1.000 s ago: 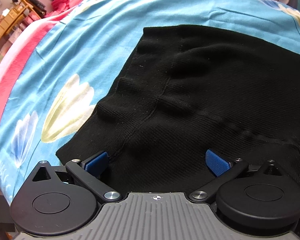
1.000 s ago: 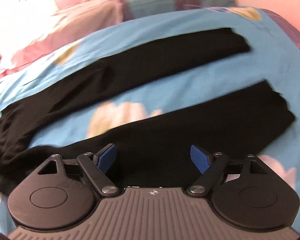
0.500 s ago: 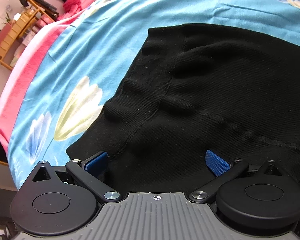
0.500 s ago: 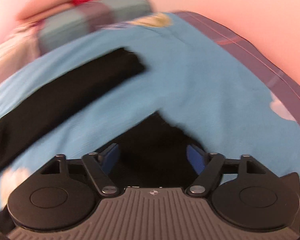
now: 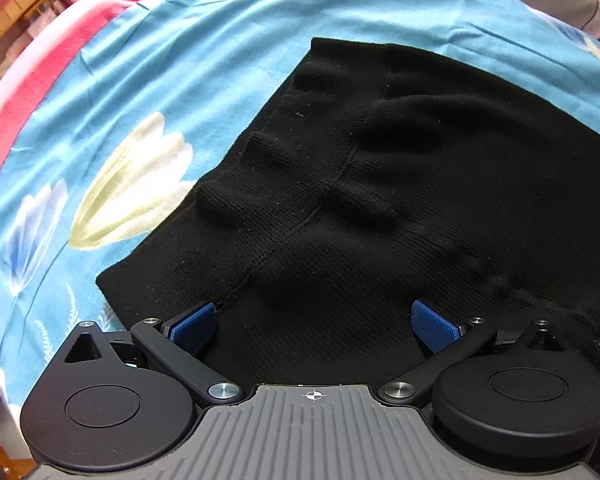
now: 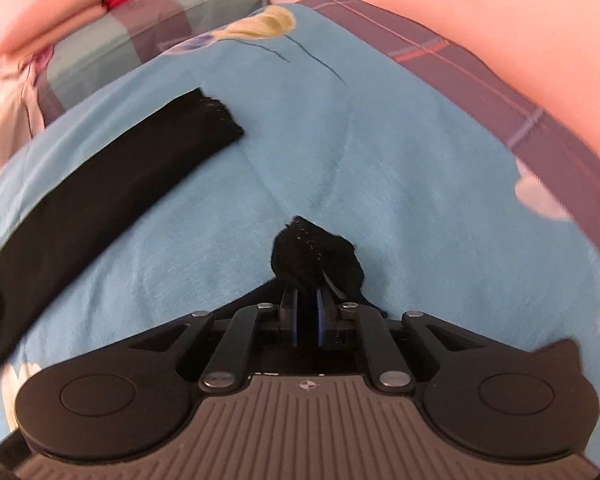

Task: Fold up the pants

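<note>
Black knit pants (image 5: 380, 184) lie spread on a blue flowered bedspread (image 5: 172, 60). In the left wrist view the waist end fills the middle, and my left gripper (image 5: 314, 322) is open just above it, blue pads wide apart over the near edge. In the right wrist view my right gripper (image 6: 305, 304) is shut on the bunched hem of the near leg (image 6: 316, 258). The far leg (image 6: 112, 176) lies flat to the left, its hem free.
Pink and red bedding (image 5: 24, 88) and a wooden shelf (image 5: 24, 4) lie to the left of the bed. A striped pillow (image 6: 152, 36) and a plaid sheet edge (image 6: 480, 76) border the far side.
My right gripper moved along the near leg to its hem and closed on it, bunching the cloth. My left gripper stayed open over the waist, shifting only slightly.
</note>
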Motion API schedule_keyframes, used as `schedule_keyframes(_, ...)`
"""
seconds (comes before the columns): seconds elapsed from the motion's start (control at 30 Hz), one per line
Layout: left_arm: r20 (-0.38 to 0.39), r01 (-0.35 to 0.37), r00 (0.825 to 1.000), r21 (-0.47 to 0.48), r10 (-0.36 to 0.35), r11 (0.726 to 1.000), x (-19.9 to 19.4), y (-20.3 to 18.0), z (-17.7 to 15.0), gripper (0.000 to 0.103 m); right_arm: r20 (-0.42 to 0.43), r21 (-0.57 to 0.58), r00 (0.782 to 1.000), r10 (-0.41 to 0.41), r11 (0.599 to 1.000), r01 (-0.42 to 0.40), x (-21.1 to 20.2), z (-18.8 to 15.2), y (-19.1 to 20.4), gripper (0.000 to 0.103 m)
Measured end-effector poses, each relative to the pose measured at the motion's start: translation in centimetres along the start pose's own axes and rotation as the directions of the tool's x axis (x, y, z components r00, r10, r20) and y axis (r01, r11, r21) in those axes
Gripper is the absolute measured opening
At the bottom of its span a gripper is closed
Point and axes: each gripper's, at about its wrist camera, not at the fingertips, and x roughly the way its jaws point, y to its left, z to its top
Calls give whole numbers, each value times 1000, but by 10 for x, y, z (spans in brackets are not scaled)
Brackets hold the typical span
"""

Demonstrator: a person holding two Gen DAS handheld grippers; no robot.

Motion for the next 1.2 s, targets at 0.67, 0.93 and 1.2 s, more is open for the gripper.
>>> schedule_keyframes(0.67, -3, 70, 998, -40, -70, 997, -32, 13, -8, 103, -556, -298, 594, 581, 528, -795, -46, -127, 273, 53)
schedule_keyframes(0.93, 6, 94, 996, 26, -95, 995, -40, 4, -40, 103, -667, -136, 448, 595, 494, -859, -18, -138, 336, 65)
schedule_keyframes(1.2, 33, 101, 994, 45, -102, 994, -34, -2, -49, 103, -580, -121, 497, 645, 535, -836, -4, -104, 367, 9)
